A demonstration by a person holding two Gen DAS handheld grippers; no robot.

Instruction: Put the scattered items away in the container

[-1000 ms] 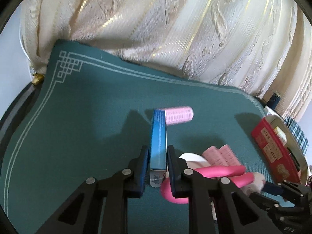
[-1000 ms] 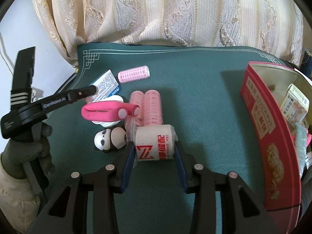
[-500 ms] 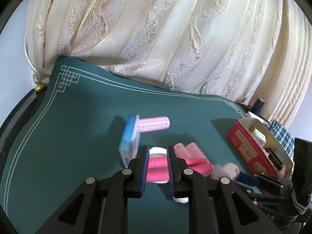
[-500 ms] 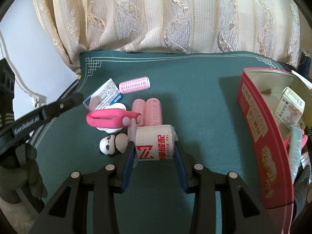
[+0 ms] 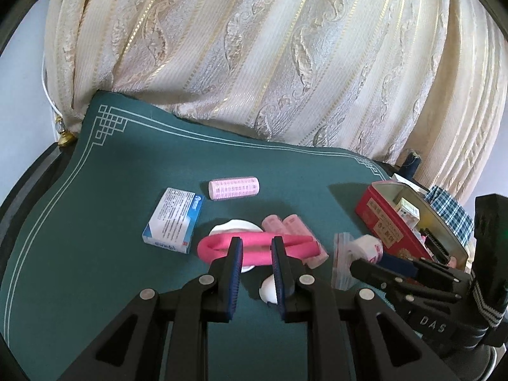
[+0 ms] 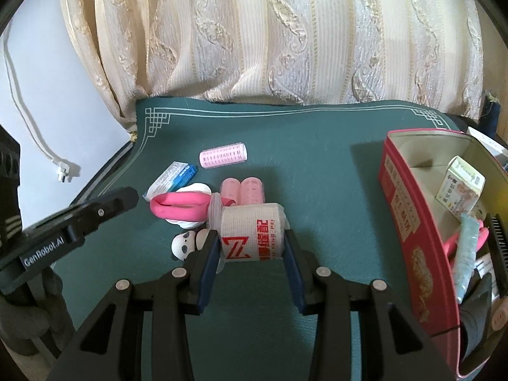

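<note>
red tin (image 6: 409,222) sits at the right edge of the tabletop (image 6: 317,146), already holding a small carton, a bluish tube and a dark comb; task partly done. right tongs (image 6: 252,238) clamp a white thread roll (image 6: 250,233) with red print, raised above the cloth, not yet over the tin. left tongs (image 5: 255,250) are narrow and empty, hanging over the pile. left on the cloth: blue-white box (image 5: 173,219) lying flat toward the left edge, a single pink roller (image 5: 234,188) behind it toward the far edge, a pink foam loop (image 5: 254,247) across a white disc, two pink rollers (image 6: 243,189) side by side, a panda figure (image 6: 185,244). change from a second back: the box was pinched upright in the left tongs; now it lies free and those tongs have pulled away. the roll grip is unchanged.
</note>
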